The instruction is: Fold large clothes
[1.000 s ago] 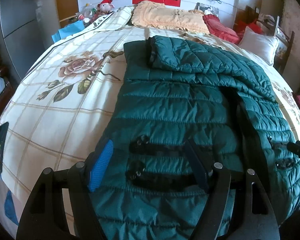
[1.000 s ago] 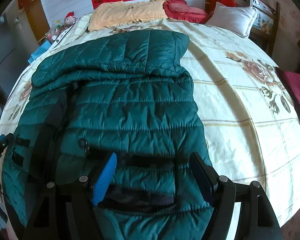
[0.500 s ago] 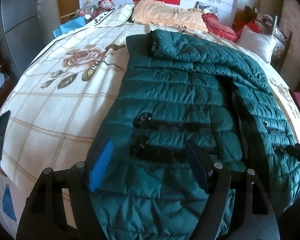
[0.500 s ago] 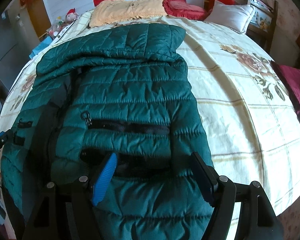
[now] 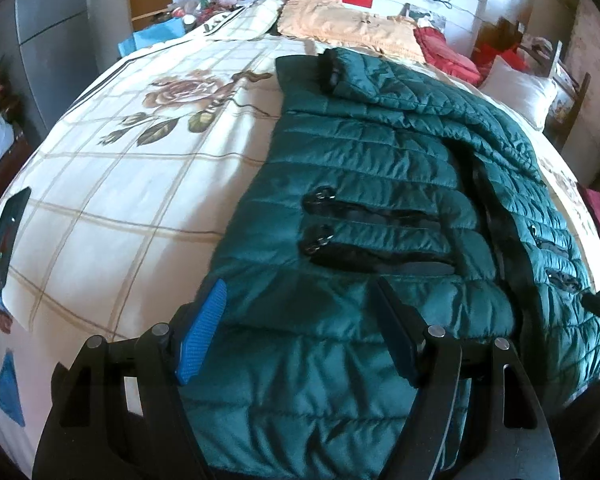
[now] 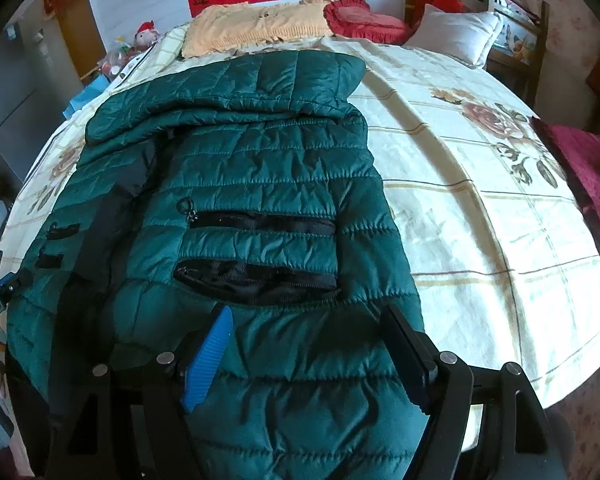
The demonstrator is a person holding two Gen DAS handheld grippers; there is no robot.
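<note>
A: Nearest to us, our left gripper [image 5: 298, 332] hangs over the bottom hem of the dark green quilted puffer jacket [image 5: 380, 216], jaws spread wide with nothing between them. We read that as readiness: the hem is the edge we would take to fold the jacket up on itself.

B: Our right gripper [image 6: 308, 354] does the same on its side, jaws apart and empty, over the hem below the two black zip pockets [image 6: 260, 252]. One gripper at each front panel makes sense, since a coat this wide would sag or twist if lifted by one corner.

A: The jacket lies front side up on the bed with the cream rose-print bedspread [image 5: 112, 208], its hem toward us at the near edge. Whether our fingertips touch the fabric, we cannot tell.

B: Further up, one sleeve [image 6: 220, 92] is laid across the chest, so the shape is already narrowed. That suggests the lengthwise fold is next, though that is only our judgement.

A: The padding looks slippery and springy; we expect to need a deep bite of hem, or it may slide out.

B: Beyond the collar sit the pale orange frilled pillow [image 6: 256, 26], the red cushion [image 6: 364, 20] and the white pillow [image 6: 456, 34], well apart from the jacket, so the fold has room.
</note>
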